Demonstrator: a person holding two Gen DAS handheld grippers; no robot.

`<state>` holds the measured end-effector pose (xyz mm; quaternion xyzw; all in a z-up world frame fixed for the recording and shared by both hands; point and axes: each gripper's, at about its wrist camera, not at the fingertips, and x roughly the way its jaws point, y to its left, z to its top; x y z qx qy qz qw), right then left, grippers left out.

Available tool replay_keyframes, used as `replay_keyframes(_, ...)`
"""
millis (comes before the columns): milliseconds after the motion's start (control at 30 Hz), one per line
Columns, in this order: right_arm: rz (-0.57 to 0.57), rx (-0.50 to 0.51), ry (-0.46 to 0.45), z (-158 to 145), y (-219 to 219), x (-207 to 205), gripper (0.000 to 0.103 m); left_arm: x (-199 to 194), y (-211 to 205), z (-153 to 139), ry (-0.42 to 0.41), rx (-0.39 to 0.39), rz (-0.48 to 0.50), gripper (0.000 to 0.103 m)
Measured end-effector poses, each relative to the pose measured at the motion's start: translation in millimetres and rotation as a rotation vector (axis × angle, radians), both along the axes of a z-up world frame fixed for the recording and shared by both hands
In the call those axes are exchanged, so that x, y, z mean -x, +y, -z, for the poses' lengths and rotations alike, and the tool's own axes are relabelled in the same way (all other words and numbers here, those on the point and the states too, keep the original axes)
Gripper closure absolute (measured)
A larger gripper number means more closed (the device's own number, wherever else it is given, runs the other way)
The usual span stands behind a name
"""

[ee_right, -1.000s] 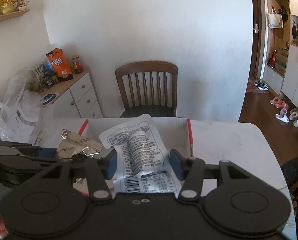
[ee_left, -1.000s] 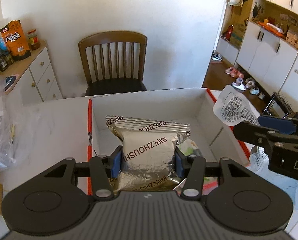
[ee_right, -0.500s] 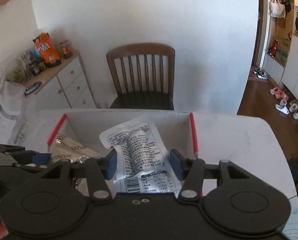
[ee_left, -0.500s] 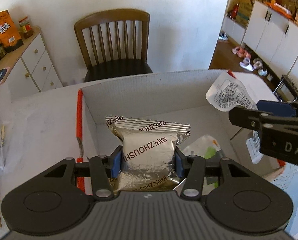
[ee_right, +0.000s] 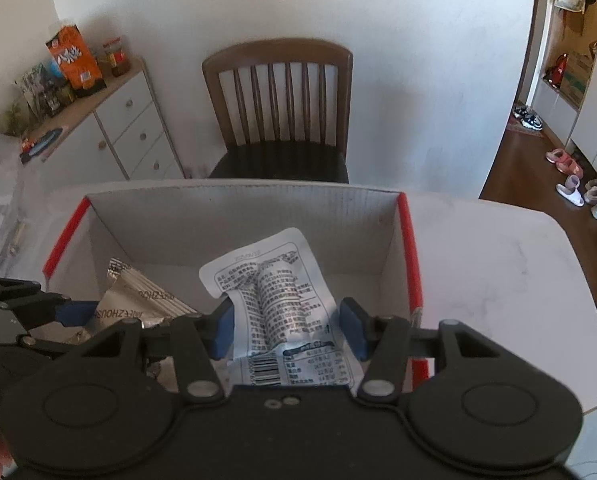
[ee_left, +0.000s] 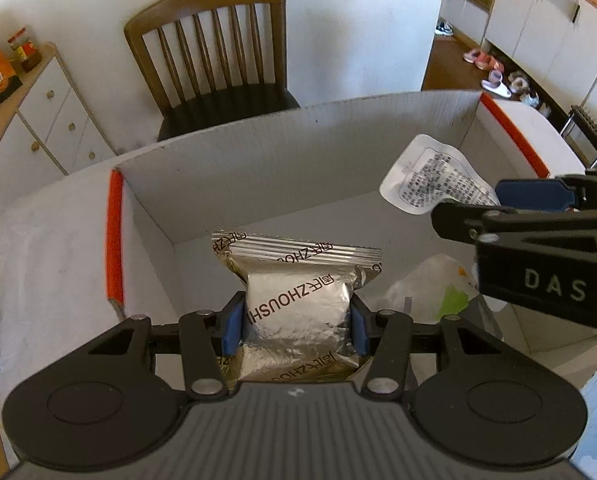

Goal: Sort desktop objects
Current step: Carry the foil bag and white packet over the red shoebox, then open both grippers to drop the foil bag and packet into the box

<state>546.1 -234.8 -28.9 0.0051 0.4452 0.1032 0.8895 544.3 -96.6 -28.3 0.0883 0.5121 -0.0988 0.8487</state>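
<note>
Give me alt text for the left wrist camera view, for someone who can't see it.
The left tongs grip a silver foil snack packet over an open white cardboard box with orange-red edges. At right, the right tongs hold a white printed pouch above the same box, where another white packet lies; a wooden chair stands behind.

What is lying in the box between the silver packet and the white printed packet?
A white bag with green marks lies on the box floor between the silver packet and white printed packet, per left wrist view.

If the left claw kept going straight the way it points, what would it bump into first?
Probably the far wall of the cardboard box. The left claw, shut on the silver packet, points down into the box; nothing else shows ahead, though depth is unclear.
</note>
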Motion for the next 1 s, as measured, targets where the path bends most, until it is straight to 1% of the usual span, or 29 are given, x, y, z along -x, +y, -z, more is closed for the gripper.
replay_keyframes(133, -0.004, 0.026, 0.044, 8.3, 3.7, -9.6, 0.050, -6.2, -4.3, 5.4, 0.020, -0.023, 0.018, 0.053)
replay_keyframes(267, -0.004, 0.056, 0.083, 17.6, 8.0, -14.6, 0.050, -13.4, -5.0, 6.9, 0.035, -0.015, 0.020, 0.053)
replay_keyframes(400, -0.007, 0.082, 0.097, 23.9, 10.6, -15.9, 0.049, -15.5, -4.8, 11.7, 0.036, -0.017, 0.031, 0.053)
replay_keyframes(633, -0.006, 0.082, 0.101, 24.8, 9.2, -16.8, 0.048, -14.1, -0.1, 16.3, 0.026, 0.006, 0.017, 0.052)
replay_keyframes(667, -0.004, 0.079, 0.098, 24.1, 7.9, -17.2, 0.046, -12.8, 0.7, 16.2, 0.021, 0.013, 0.015, 0.052)
replay_keyframes(700, 0.002, 0.077, 0.092, 22.4, 7.1, -16.2, 0.041, -11.8, 1.2, 14.8, 0.013, 0.018, 0.017, 0.051)
replay_keyframes(767, 0.013, 0.068, 0.075, 18.5, 5.0, -13.6, 0.036, -10.1, 1.7, 11.1, 0.001, 0.023, 0.017, 0.047)
replay_keyframes(833, 0.010, 0.050, 0.065, 13.1, 2.8, -10.7, 0.036, -7.9, 2.6, 6.7, -0.009, 0.029, 0.012, 0.040)
replay_keyframes(1000, 0.002, 0.030, 0.038, -2.2, -1.3, -3.8, 0.036, -0.3, 6.5, -6.7, -0.024, 0.056, 0.003, 0.039)
